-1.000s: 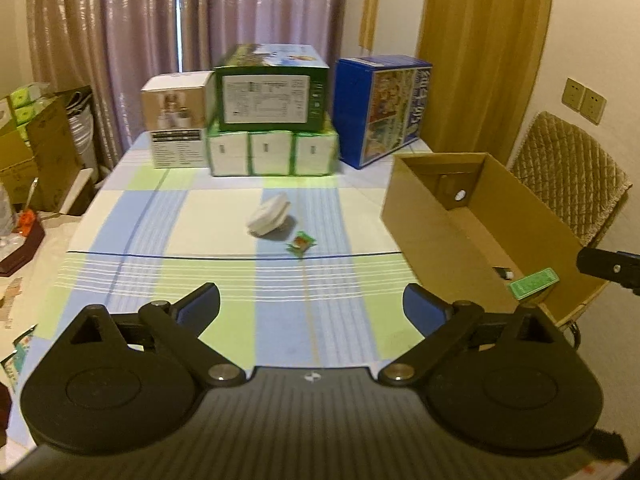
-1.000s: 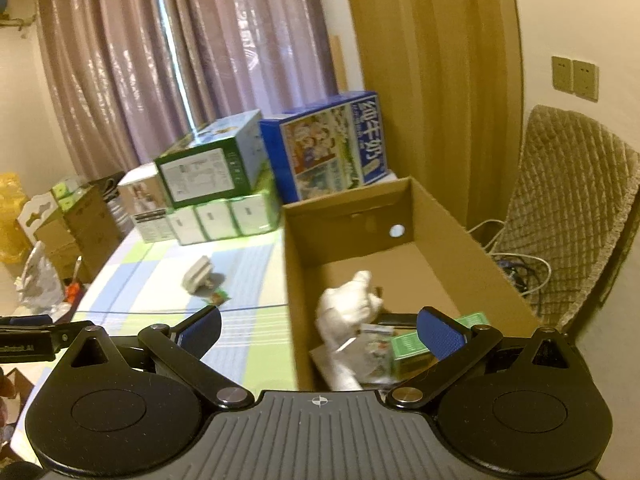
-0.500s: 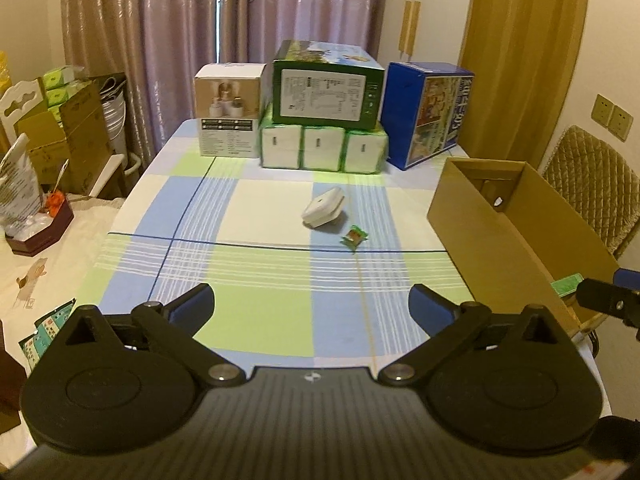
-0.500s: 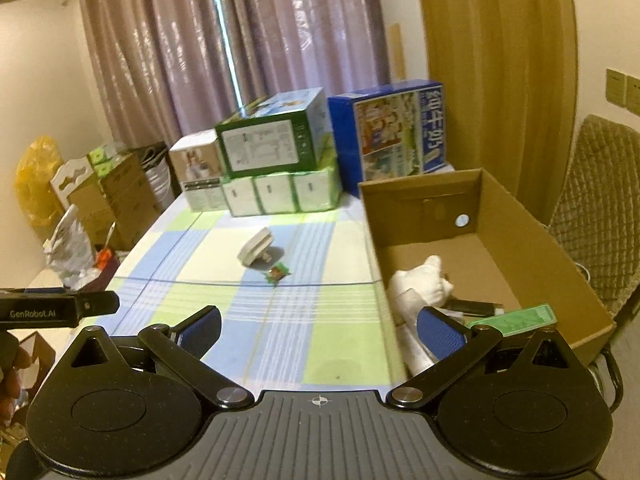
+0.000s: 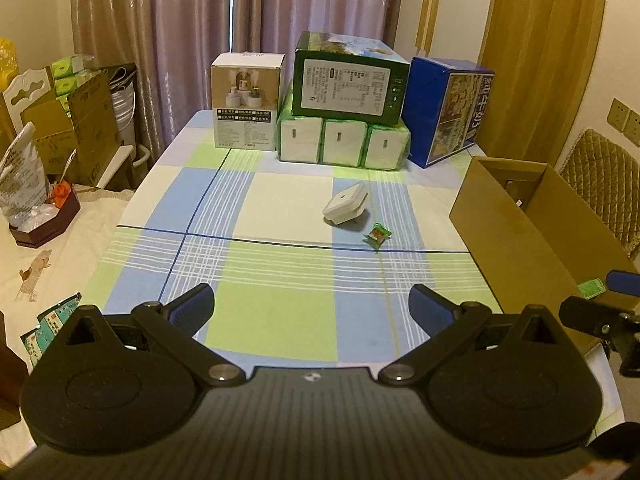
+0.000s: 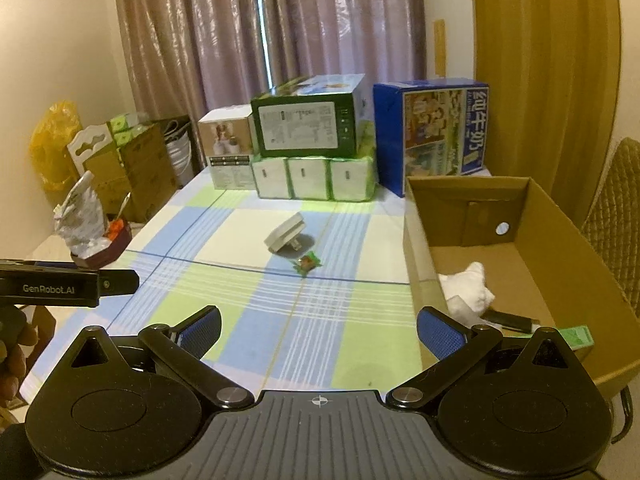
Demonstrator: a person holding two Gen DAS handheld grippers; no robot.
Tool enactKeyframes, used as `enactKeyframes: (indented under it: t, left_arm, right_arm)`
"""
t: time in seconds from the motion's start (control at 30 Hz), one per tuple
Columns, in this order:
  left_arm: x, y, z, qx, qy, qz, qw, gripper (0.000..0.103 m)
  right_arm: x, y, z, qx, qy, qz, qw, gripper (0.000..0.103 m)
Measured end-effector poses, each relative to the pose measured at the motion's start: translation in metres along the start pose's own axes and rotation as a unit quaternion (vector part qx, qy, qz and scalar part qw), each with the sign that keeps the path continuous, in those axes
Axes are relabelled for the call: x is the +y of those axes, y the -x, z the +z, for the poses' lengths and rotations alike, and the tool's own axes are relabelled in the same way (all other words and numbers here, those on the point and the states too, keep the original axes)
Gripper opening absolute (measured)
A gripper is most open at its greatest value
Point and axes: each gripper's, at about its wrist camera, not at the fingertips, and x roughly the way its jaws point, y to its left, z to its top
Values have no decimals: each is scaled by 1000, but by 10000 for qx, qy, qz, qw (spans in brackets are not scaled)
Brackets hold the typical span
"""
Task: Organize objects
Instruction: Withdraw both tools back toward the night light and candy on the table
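On checked tablecloth (image 5: pixel 280 320), two loose things left to box. Left gripper (image 5: pixel 311 307) first: jaws spread wide, nothing between them, hovering over near edge. From its view, white plug adapter (image 5: pixel 345 209) at about 12 o'clock, a touch toward 1, well apart; small green snack packet (image 5: pixel 377 236) just beside adapter, at its 4 o'clock, apart from it. Adapter tilted, propped on prongs, long axis running roughly 7 to 1 o'clock.

Right gripper (image 6: pixel 319 326) next: jaws likewise wide and empty. From its view, adapter (image 6: pixel 285 233) and packet (image 6: pixel 307 263) near 12 o'clock, slightly toward 11. Cardboard box (image 6: pixel 568 248) at 2 o'clock, holding white plush (image 6: pixel 466 286) and other items.

Probably right arm better placed: similar reach to both things, box directly beside it.
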Motion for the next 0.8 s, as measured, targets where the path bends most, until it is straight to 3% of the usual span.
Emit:
enactKeyframes:
  t: [0.73, 0.8]
  left_arm:
    - [20, -103, 6, 98, 267, -83, 9996, 102]
    - [20, -116, 5, 106, 198, -92, 9997, 102]
  right_arm:
    - [2, -114, 1, 74, 470, 41, 9989, 101]
    - [2, -128, 0, 40, 585, 94, 9982, 95]
